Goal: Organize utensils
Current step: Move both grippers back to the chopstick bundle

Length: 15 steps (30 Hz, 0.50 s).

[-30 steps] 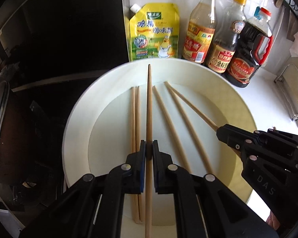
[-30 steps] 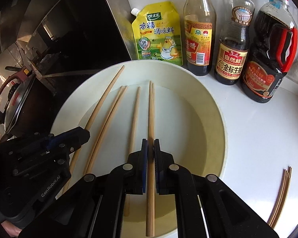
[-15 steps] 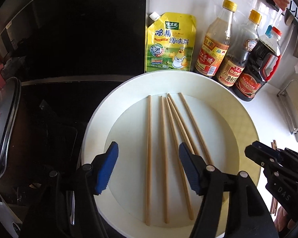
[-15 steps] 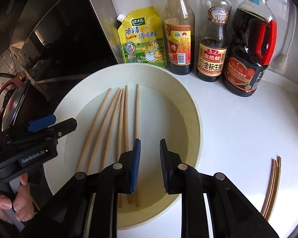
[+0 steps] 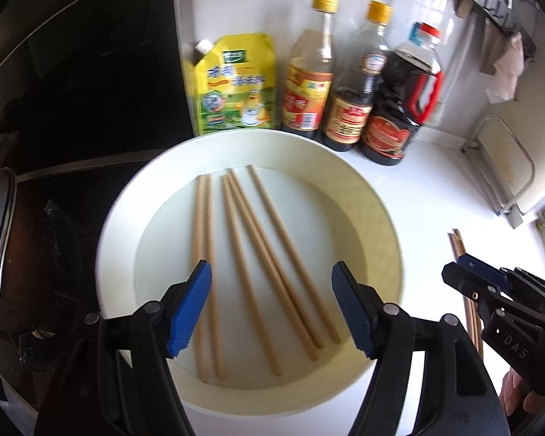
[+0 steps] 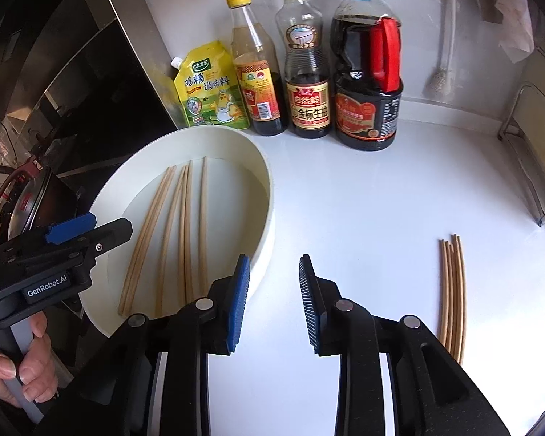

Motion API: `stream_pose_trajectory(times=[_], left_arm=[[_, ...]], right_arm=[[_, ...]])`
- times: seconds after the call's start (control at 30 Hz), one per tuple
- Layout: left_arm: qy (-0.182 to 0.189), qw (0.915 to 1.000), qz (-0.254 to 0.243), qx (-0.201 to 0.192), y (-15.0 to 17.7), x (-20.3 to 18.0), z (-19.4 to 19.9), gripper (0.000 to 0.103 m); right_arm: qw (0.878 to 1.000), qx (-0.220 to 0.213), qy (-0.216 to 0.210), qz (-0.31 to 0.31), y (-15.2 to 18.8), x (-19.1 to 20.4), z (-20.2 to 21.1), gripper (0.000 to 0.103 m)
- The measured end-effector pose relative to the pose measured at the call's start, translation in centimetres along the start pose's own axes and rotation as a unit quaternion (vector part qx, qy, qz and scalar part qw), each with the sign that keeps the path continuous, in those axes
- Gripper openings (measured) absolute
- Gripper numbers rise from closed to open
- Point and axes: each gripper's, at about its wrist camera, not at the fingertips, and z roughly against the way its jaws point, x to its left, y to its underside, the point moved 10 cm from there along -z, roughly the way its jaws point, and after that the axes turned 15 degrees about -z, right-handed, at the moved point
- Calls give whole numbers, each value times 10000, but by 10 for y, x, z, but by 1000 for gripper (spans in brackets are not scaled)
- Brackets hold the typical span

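Five wooden chopsticks [image 5: 258, 272] lie flat in the round white basin [image 5: 378, 218], their long axes running away from the left gripper [image 5: 270, 305] toward the bottles, the far tips fanning slightly to the right; two lie as a touching pair on the left, three spread beside them; their near ends sit just ahead of and below the left gripper, whose blue-padded jaws stand wide apart and hold nothing; in the right wrist view its body reads "GenRobot.AI".

Further right, the right gripper [image 6: 274, 303] hangs over the basin's right rim and the white counter [image 6: 381, 200], its jaws likewise parted and empty; the basin's chopsticks lie ahead and to its left; a second bundle of chopsticks [image 6: 452, 290] lies on the counter to its right, well apart from it, long axis pointing away toward the wall; in the left wrist view this gripper shows the letters "DAS".

Along the back wall, beyond both grippers: a yellow seasoning pouch [image 6: 210, 87] with Chinese characters; a yellow-capped vinegar bottle [image 6: 256, 69]; a soy sauce bottle [image 6: 305, 69] labelled "金标生抽"; a large dark jug [image 6: 368, 72] with a red handle.
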Motion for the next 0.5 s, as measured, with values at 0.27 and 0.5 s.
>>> stream_pose_trajectory(times=[0.27, 0.5], left_arm=[[229, 9979, -581, -142, -14, -58, 7, 67], [461, 9951, -857, -175, -24, -112, 8, 67]], right_arm=[[9974, -335, 263, -582, 1, -60, 33, 28], [9937, -410, 505, -914, 9, -114, 55, 28]])
